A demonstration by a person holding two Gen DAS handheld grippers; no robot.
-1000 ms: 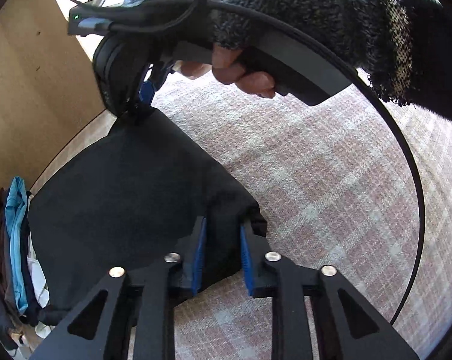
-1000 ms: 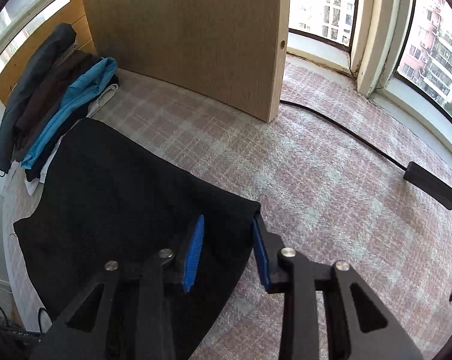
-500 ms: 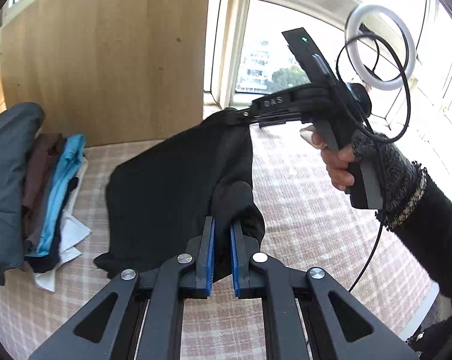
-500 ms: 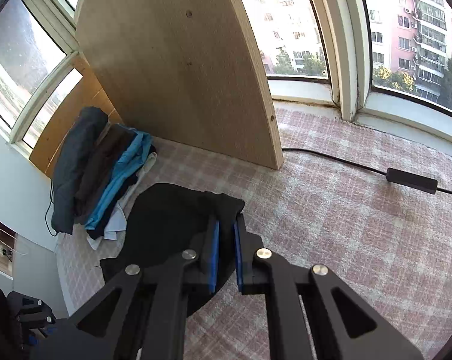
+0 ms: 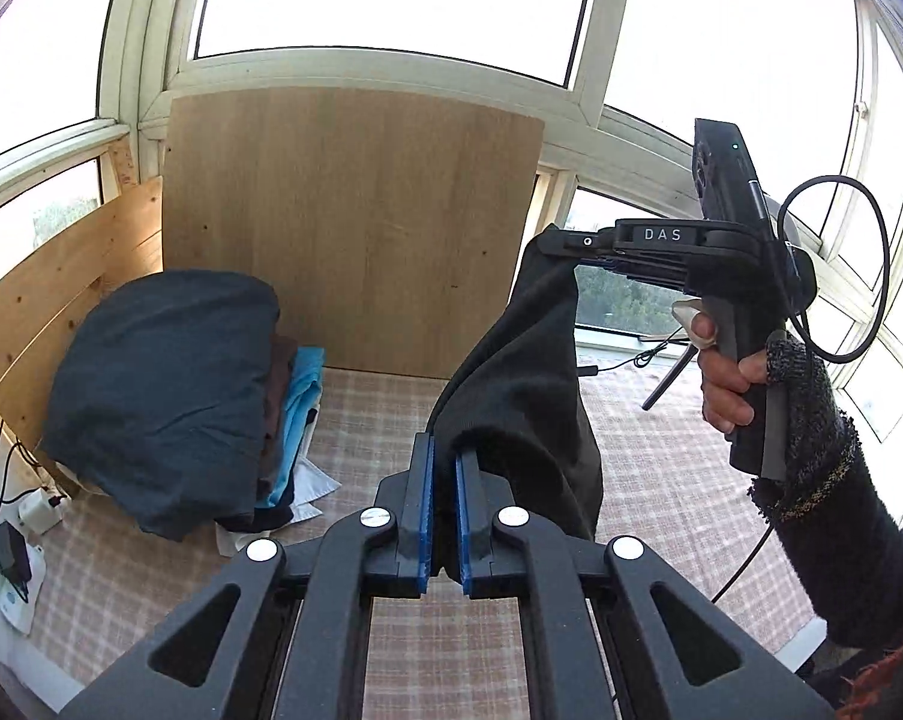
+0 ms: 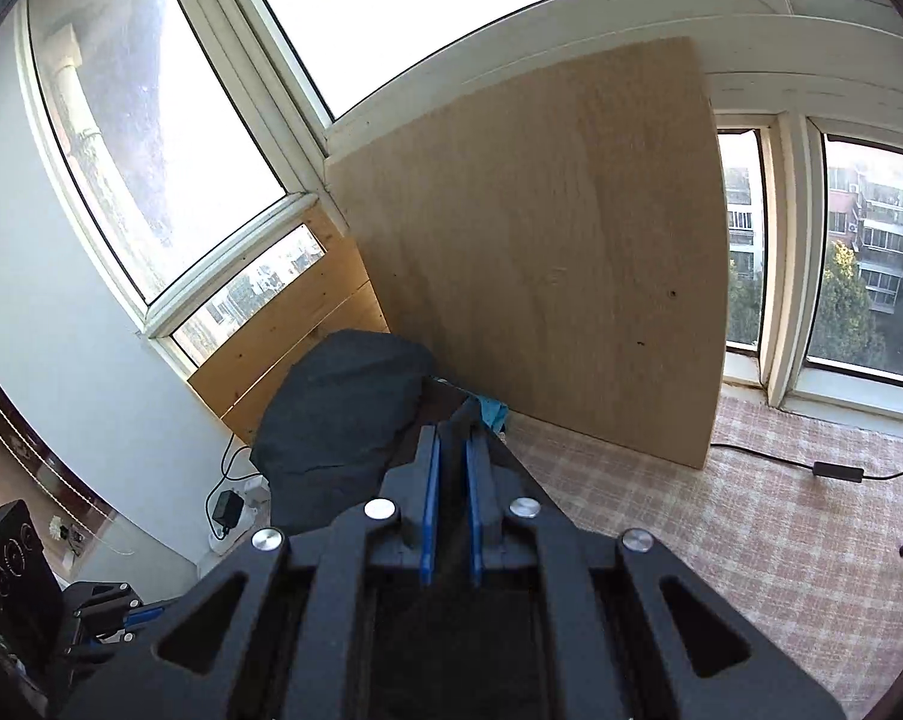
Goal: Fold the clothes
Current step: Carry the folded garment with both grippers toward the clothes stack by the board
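A black garment hangs in the air between my two grippers, above the checked surface. My left gripper is shut on its lower corner, the blue pads pinching the cloth. My right gripper, held by a hand in a knitted sleeve, is shut on the upper corner at the right. In the right wrist view the right gripper has black garment cloth between its blue pads, and the rest of the cloth hangs below out of sight.
A pile of clothes in dark grey, brown, blue and white lies at the left against a wooden panel, seen as the pile of clothes beside the wooden panel. A cable runs along the checked surface near the windows. Chargers lie at the far left.
Both grippers closed on the black garment's corners and lifted it off the checked surface. It now hangs stretched between them, and both views have tilted up toward the windows.
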